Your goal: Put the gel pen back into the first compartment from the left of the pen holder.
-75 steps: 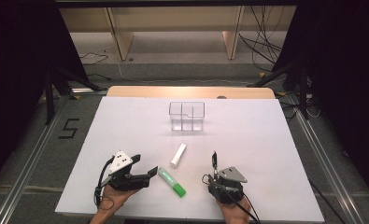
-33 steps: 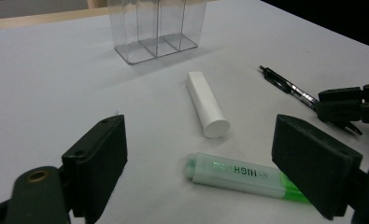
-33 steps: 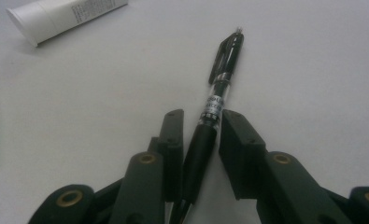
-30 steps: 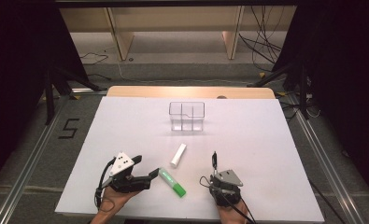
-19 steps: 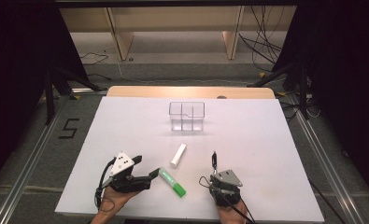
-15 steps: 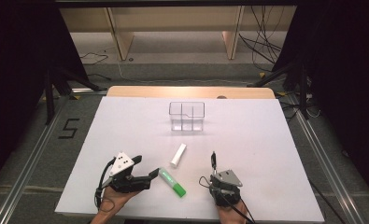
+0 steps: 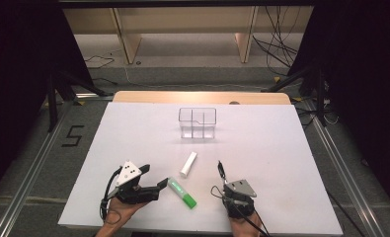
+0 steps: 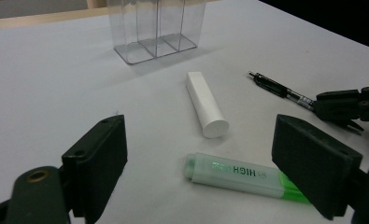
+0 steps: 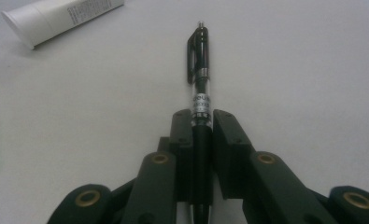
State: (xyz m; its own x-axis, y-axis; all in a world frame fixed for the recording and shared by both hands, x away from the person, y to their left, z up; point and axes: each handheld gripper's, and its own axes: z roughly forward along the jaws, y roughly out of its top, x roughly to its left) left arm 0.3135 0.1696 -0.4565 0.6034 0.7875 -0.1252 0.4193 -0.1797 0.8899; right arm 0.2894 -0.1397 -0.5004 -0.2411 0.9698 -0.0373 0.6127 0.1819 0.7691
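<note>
Your right gripper has just been closing, and its fingers now pinch the pen, which lies flat on the surface. The grip sits near one end, so the long free end could droop or swivel on lifting. Your left gripper is wide open and empty over the highlighter; closing carelessly could roll it into the white tube.

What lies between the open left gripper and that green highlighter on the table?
Nothing visible. The left gripper stands open with the green highlighter lying flat between its jaws, untouched. The white tube lies just beyond it, and the right gripper has closed on the black pen off to the side.
</note>
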